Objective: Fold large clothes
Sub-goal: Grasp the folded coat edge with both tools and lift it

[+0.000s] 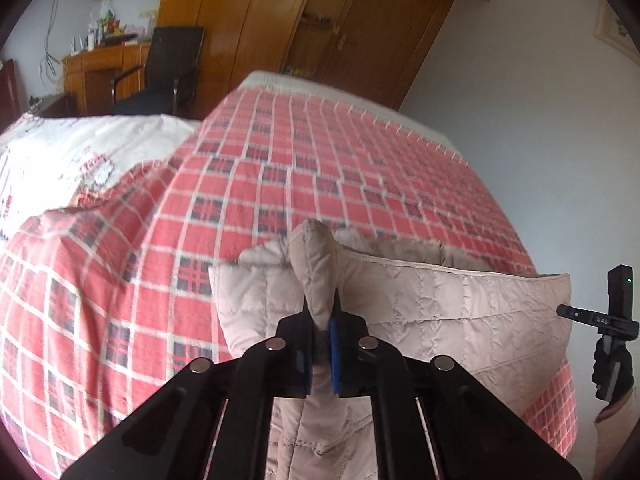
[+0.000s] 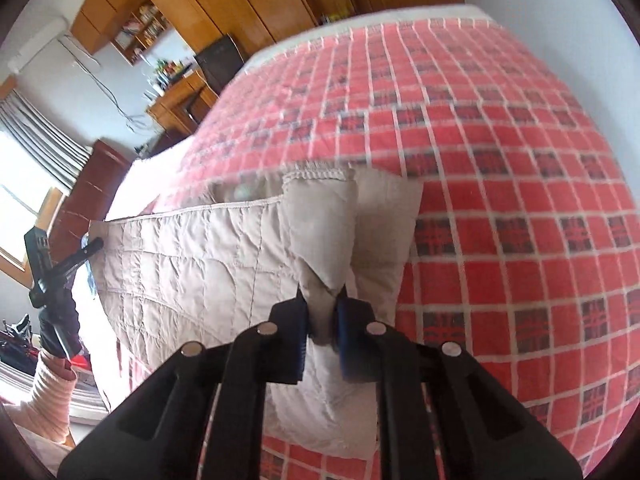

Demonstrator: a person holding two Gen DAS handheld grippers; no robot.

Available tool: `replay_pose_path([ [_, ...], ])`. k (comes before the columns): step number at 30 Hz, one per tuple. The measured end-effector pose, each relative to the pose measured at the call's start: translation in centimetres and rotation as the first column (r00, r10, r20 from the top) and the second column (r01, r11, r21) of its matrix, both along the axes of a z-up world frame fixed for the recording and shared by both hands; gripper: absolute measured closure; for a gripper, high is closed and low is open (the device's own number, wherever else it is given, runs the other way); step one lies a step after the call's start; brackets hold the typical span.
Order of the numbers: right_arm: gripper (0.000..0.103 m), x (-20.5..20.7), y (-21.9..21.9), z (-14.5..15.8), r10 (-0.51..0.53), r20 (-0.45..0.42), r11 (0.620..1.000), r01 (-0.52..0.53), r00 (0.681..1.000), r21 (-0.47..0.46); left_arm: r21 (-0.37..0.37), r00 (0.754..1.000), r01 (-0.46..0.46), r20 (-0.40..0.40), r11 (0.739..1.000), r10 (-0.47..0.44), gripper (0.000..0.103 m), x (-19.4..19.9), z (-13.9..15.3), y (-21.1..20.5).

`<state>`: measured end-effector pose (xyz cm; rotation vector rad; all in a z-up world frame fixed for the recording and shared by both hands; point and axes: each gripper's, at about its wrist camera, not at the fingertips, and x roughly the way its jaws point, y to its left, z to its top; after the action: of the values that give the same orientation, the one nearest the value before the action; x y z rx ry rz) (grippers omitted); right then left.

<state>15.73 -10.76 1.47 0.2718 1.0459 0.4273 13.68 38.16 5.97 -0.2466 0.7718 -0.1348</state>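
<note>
A beige quilted jacket (image 1: 460,312) is held up, stretched over the red plaid bed cover (image 1: 300,160). My left gripper (image 1: 322,312) is shut on a pinched fold at one end of the jacket's upper edge. My right gripper (image 2: 322,304) is shut on a bunched fold at the other end of the jacket (image 2: 192,272). The right gripper (image 1: 576,314) also shows at the right of the left wrist view, at the jacket's far corner. The left gripper (image 2: 96,245) shows at the left of the right wrist view, at the opposite corner. The jacket's lower part hangs hidden behind my gripper bodies.
The bed's plaid cover (image 2: 500,160) fills most of both views. A white printed quilt (image 1: 72,152) lies at the bed's left. Behind stand a wooden wardrobe (image 1: 320,12), a black chair (image 1: 160,68) and a cluttered desk (image 1: 96,68). A white wall (image 1: 540,100) borders the bed's right side.
</note>
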Motion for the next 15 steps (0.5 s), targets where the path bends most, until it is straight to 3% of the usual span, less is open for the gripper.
replay_pose_path([
  [4, 0.092, 2.7, 0.3, 2.6, -0.024, 0.052, 1.0, 0.023, 0.998, 0.009, 0.014, 0.998, -0.03, 0.062, 0.999, 0.029, 0.097, 2.1, 1.9, 0.1],
  [8, 0.092, 6.0, 1.0, 3.2, -0.045, 0.059, 0.999, 0.044, 0.997, 0.012, 0.016, 0.996, -0.056, 0.077, 0.998, 0.054, 0.097, 5.6, 2.1, 0.5],
  [12, 0.092, 9.6, 2.0, 1.6, -0.06, 0.034, 0.998, 0.061, 0.998, -0.024, 0.047, 0.996, -0.078, 0.038, 0.996, 0.076, 0.097, 9.0, 0.5, 0.7],
  [15, 0.092, 12.2, 2.2, -1.1, -0.076, -0.027, 0.997, 0.075, 0.997, -0.035, 0.065, 0.995, -0.087, -0.045, 0.994, 0.09, 0.097, 11.5, -2.3, 1.0],
])
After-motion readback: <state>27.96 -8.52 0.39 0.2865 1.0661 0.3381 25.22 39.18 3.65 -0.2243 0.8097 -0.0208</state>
